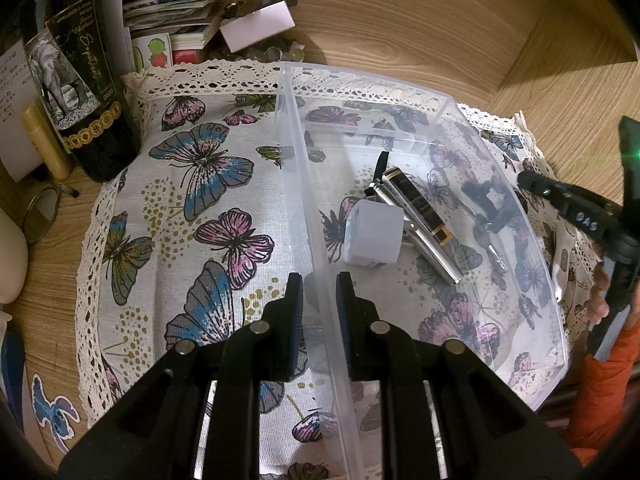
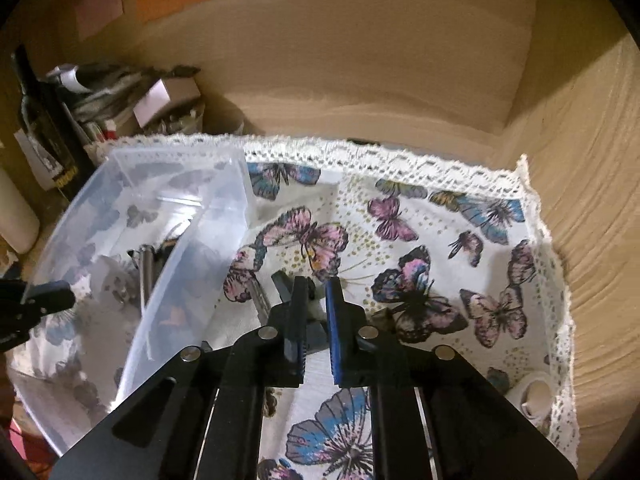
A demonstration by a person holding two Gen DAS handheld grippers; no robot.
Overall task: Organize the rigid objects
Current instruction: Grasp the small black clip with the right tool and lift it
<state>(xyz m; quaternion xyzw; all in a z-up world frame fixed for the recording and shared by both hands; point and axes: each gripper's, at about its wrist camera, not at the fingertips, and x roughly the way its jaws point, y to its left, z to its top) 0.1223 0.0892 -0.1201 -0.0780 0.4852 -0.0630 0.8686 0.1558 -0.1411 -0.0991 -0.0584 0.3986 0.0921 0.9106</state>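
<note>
A clear plastic bin lies on a butterfly-print cloth. Inside lie a white cube, a black and gold tube and a silver metal tool. My left gripper straddles the bin's near wall, its jaws a little apart around it. My right gripper is just right of the bin, closed on a dark metal tool held over the cloth. It also shows at the right of the left wrist view.
A wine bottle, stacked papers and boxes, a yellow tube and a round mirror crowd the wooden desk's back left. A small white object sits at the cloth's right corner.
</note>
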